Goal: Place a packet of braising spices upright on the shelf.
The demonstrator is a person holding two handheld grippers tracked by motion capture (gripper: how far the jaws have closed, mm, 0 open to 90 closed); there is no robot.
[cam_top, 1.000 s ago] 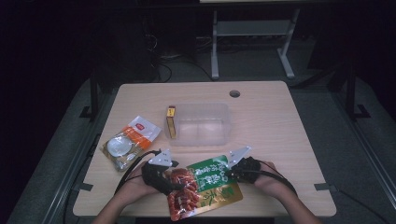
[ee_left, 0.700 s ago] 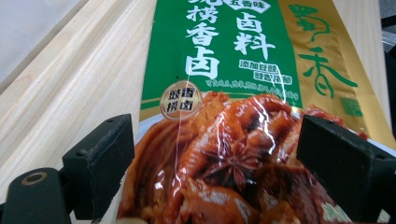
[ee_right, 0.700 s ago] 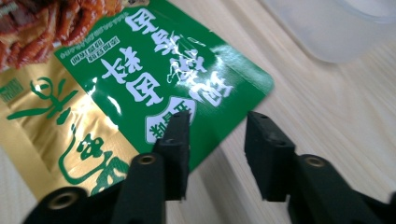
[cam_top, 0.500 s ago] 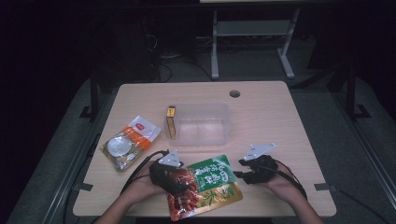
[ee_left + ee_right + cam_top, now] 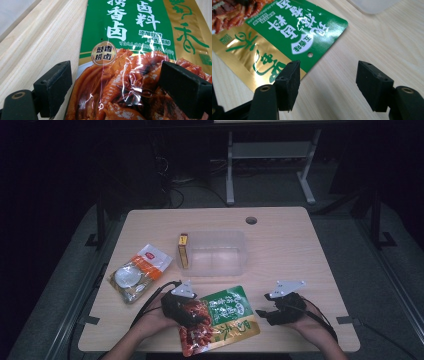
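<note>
Snack pouch: a flat, glossy green, gold and red foil pouch (image 5: pixel 220 320) of braised meat lies on the pale wooden tabletop (image 5: pixel 295 250) at its near edge, between the two hands.
Left gripper: the left gripper (image 5: pixel 192 312) sits over the pouch's red end; in the left gripper view its black fingers (image 5: pixel 53 86) stand apart, one beside the pouch's edge over bare wood, the other above the printed meat, with the pouch under and between them. Whether the pads press on the film I cannot tell; they look released.
Right gripper: the right gripper (image 5: pixel 265 312) is just off the pouch's green and gold end, apart from it. Its jaws have just been opening, and nothing is between them; one finger (image 5: pixel 288 82) overlaps the gold corner in the right gripper view, the other is over bare wood.
Bag at left: a clear plastic bag with an orange and white label (image 5: pixel 137 272) lies well apart.
Clear box: an empty translucent plastic box (image 5: pixel 217 252) stands mid-tabletop.
Yellow carton: a small yellow carton (image 5: pixel 183 251) stands touching the box's left wall.
</note>
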